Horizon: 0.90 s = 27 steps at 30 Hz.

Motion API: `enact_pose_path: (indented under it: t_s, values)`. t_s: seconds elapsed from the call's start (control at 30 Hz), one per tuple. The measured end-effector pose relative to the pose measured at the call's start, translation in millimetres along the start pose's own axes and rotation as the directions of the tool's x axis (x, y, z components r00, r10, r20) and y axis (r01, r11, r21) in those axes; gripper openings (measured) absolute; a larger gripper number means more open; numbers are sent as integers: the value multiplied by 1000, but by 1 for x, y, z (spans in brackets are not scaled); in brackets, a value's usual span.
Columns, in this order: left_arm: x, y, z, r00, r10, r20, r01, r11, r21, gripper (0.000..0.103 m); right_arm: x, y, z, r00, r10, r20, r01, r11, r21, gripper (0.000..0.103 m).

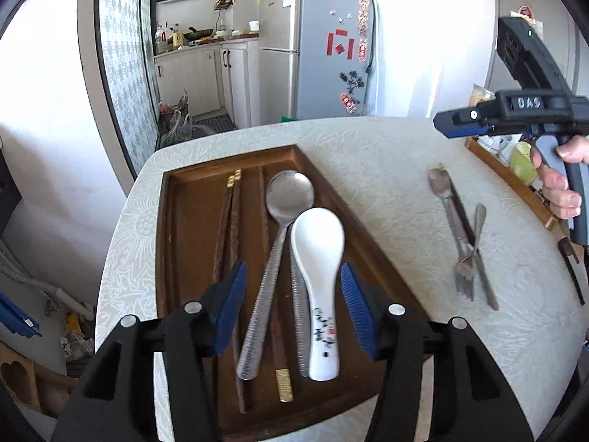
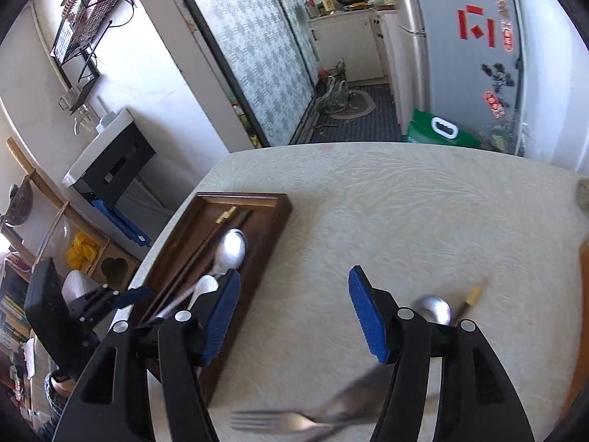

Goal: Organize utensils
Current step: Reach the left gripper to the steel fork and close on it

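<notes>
The fork (image 2: pixel 294 421) lies on the table (image 2: pixel 405 202) just below the right gripper (image 2: pixel 294 313), nearer to the person than its fingertips, and partly under its right finger. Its long axis runs across the gripper's line of sight: tines to the gripper's left, handle off to the right, blurred there. In the left wrist view the fork (image 1: pixel 465 276) lies in a small heap with a spoon (image 1: pixel 440 184) and one or two other pieces, well to the right of the left gripper (image 1: pixel 294 309), so the right hand (image 1: pixel 563 184) is judged the nearer one for it.

Beyond, to the right gripper's left, stands the wooden tray (image 2: pixel 279 206). It holds chopsticks (image 1: pixel 228 228), a metal spoon (image 1: pixel 279 228) and a white ceramic spoon (image 1: pixel 320 276), all lying lengthwise.

Both grippers stand with jaws apart. Nothing is between the right one's pads; the left one hovers over the spoon handles in the tray, gripping nothing.
</notes>
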State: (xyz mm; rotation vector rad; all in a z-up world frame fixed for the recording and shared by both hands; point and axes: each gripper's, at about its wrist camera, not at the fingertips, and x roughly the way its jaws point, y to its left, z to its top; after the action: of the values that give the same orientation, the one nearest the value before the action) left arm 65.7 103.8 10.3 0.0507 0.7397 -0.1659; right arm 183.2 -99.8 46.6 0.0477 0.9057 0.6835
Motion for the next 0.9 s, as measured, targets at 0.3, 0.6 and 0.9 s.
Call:
enact_pose_path:
  t_s: [0.3, 0.6, 0.9]
  values:
    - [2, -100, 1, 985, -168, -24, 170, 968, 186, 59, -34, -70, -59, 998, -53, -19, 54, 995, 87, 62]
    - [46, -120, -6, 983, -126, -133, 154, 961, 230, 58, -36, -75, -98, 999, 23, -37, -19, 994, 104, 62]
    - [68, -121, -16, 965, -141, -219, 182, 967, 177, 48, -37, -79, -111, 997, 68, -31, -64, 991, 122, 62]
